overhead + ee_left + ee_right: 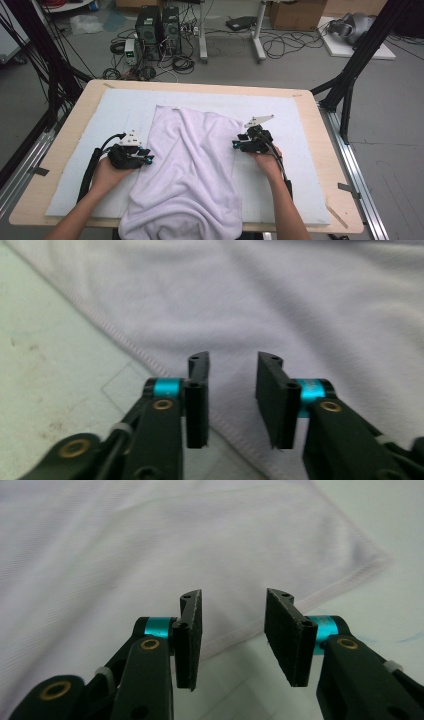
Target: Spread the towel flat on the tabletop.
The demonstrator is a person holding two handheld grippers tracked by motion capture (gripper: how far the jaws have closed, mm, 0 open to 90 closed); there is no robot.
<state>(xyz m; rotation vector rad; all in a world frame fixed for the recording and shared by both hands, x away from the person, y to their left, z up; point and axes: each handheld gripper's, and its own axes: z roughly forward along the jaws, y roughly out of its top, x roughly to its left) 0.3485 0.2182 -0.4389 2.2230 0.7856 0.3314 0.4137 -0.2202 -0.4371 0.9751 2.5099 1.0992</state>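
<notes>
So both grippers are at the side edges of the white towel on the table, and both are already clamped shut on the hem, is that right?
Not quite. Both grippers sit at the side edges of the white towel, but neither is clamped. The left gripper and the right gripper each have their jaws open, with the hem lying between and below them, as both gripper views show.

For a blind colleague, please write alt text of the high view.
A white towel lies rumpled on a padded table; a person's left gripper and right gripper, both open, sit at its side edges.
</notes>
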